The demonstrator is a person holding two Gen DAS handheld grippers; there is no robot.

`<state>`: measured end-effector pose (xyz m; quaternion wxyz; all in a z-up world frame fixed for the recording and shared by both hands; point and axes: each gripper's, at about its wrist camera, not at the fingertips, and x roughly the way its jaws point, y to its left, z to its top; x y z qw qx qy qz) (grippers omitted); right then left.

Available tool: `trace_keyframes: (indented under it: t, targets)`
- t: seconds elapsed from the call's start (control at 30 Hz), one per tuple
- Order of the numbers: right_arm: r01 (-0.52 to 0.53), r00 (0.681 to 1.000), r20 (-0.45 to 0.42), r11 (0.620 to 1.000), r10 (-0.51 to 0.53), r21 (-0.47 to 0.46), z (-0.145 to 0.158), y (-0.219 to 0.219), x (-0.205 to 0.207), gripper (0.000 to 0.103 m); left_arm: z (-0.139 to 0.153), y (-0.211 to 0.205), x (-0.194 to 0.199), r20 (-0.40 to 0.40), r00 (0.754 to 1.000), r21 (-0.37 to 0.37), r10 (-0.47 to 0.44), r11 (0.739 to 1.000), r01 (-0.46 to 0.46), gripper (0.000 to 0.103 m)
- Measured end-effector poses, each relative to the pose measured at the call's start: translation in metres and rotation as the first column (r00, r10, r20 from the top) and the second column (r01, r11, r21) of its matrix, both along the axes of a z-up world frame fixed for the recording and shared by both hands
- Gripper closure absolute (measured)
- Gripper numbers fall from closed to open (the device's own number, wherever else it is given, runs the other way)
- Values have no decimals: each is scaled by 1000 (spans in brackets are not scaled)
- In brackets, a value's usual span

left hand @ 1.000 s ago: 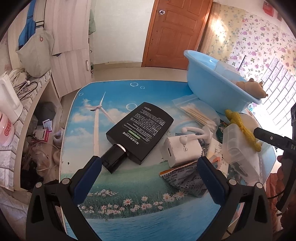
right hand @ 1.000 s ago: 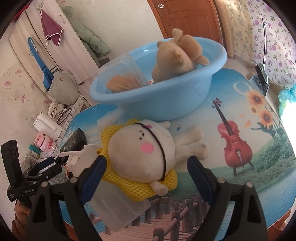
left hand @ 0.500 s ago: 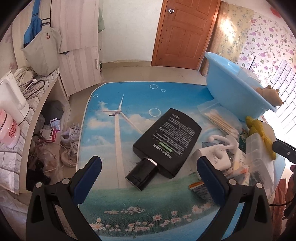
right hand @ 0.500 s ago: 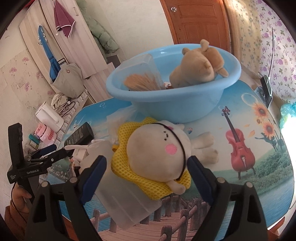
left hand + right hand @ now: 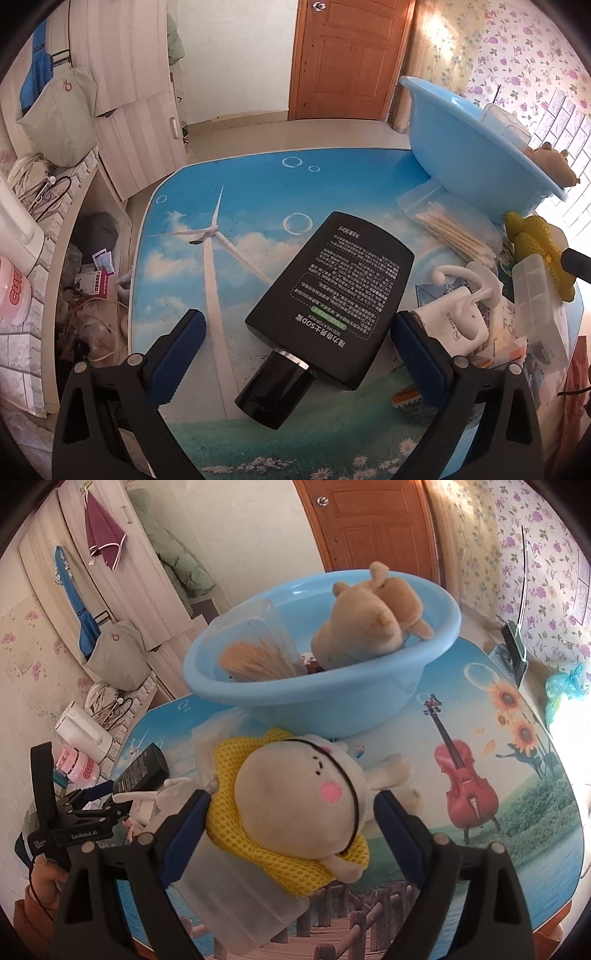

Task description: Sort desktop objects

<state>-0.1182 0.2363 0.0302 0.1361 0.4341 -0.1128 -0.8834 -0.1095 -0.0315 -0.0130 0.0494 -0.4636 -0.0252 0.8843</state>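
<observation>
Black bottle (image 5: pixel 332 295): lying flat on the bench (image 5: pixel 229 192), cap end near, printed back face up, between the left gripper's pads but untouched.
Left gripper (image 5: pixel 295 347): spread wide, jaws closing, astride the bottle's neck and cap (image 5: pixel 275 384); nothing pressed yet.
Bottle handling: likely rigid, smooth plastic with some weight; probably slippery on the flat faces. Best taken across the narrow side edges just above the cap, or around the cap itself, not on the broad label face.
Plush toy (image 5: pixel 303 797): round pale head in yellow mesh, resting on a clear plastic box (image 5: pixel 243 897), right of the bottle and near side of the blue basin (image 5: pixel 332 698).
Right gripper (image 5: pixel 290 812): released, pads either side of the plush head, apparently clear of it.
Plush handling: soft, light, squashy; should take a firm squeeze on the head.
Basin: already holding a brown plush (image 5: pixel 373 616) and a clear tub of sticks (image 5: pixel 255 653).
Nearby clutter: cotton swabs bag (image 5: pixel 454 229), white hook (image 5: pixel 461 295).
</observation>
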Motion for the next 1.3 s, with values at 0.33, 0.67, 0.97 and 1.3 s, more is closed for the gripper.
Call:
trace_keyframes:
  t: [0.33,0.67,0.97,1.3]
  targets:
    - [-43,999,32,999,43,23,-12,-11,-7,24,3,14,13,-23,998,-60,-58,997,57,34]
    - [-29,999,-23,998,30,49,0,7,7,32,6,15,44,-12,1000,-56,-12,998,11,38]
    - [7,997,-80,989,5,149,18,28,21,32,10,11,72,31,999,-24,23,999,-22,39]
    - [2,999,-36,975,6,224,8,39,26,31,11,16,71,29,1000,-29,9,1000,-8,40]
